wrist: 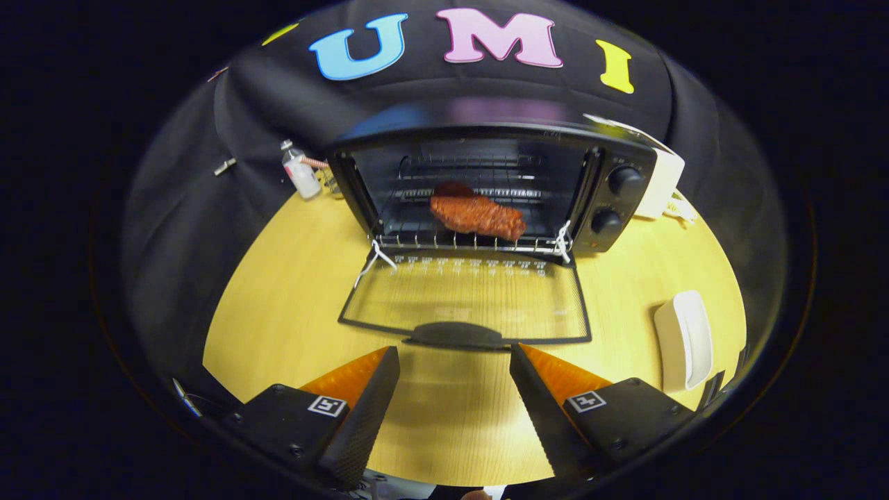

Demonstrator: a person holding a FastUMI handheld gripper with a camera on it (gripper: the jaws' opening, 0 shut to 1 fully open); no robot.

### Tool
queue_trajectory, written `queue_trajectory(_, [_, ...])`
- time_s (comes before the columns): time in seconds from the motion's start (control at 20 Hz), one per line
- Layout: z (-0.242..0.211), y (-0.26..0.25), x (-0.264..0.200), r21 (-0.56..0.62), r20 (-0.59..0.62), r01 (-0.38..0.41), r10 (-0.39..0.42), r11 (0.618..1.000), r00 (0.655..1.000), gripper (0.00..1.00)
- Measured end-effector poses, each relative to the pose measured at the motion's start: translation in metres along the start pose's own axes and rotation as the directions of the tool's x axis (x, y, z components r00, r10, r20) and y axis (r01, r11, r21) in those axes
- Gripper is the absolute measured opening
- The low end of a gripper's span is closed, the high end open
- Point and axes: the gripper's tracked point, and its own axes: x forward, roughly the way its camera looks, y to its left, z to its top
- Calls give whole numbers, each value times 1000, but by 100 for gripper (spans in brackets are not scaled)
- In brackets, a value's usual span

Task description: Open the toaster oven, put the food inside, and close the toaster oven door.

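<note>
A black toaster oven [618,160] stands at the back of the yellow wooden table [278,305]. Its glass door [465,298] lies folded down flat toward me, the dark handle [455,335] at the near edge. Inside, a reddish-brown piece of meat [478,214] rests on the wire rack [472,243]. My gripper [455,357] is open, nothing between its fingers. The fingertips hover just short of the door handle, one on each side of it.
A small white bottle [300,170] stands left of the oven. A white box [663,184] sits behind the oven's right side. A white dish [684,340] lies on the table to the right of the fingers.
</note>
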Motion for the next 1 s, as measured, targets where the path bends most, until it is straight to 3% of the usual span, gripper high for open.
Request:
queue_trajectory(0.35, [-27, -2, 35, -10, -93, 66, -67, 998, 993, 99])
queue_trajectory(0.6, [-38, -8, 53, 51, -144, 123, -114, 991, 983, 99])
queue_trajectory(1.0, [-25, -8, 56, 78, -105, 177, -169, 981, 980, 98])
